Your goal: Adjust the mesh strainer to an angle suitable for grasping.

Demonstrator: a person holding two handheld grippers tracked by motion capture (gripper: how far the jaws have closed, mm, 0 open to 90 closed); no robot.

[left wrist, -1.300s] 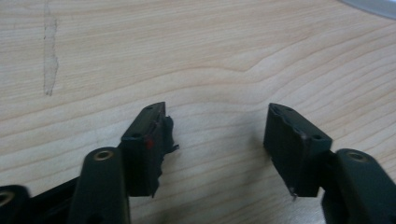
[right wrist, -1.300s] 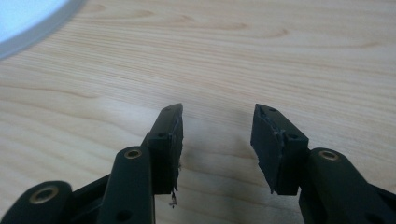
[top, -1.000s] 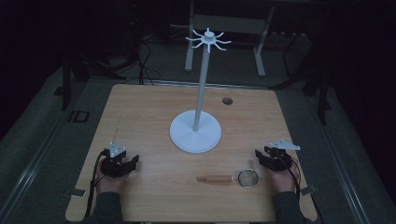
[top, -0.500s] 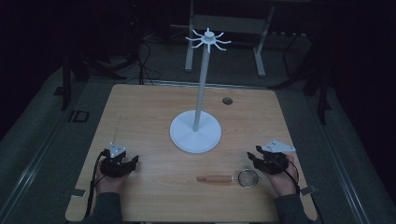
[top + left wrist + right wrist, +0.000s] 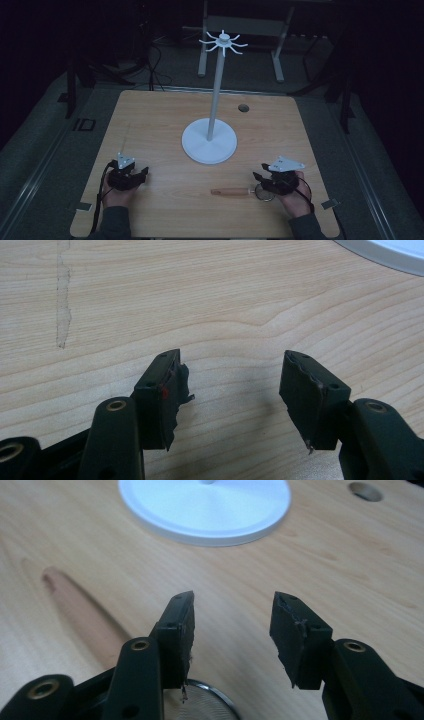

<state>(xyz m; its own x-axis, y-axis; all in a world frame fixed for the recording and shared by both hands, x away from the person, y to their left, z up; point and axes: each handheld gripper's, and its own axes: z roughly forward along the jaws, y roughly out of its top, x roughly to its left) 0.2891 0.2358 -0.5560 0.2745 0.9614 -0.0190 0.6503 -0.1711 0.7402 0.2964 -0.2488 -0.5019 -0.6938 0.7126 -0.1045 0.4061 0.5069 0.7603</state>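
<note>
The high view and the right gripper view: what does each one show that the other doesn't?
The high view alone takes in the stand's tall pole with hooks on top, the left gripper and the whole table. The right gripper view alone shows, close up, the open gap of the right gripper, nothing between its jaws, and fine mesh in the strainer's ring. Both share the wooden-handled strainer, the stand's white base and the table's round hole.

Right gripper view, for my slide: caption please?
Open right tool poised above a wooden-handled strainer, white stand base beyond on the table.
</note>
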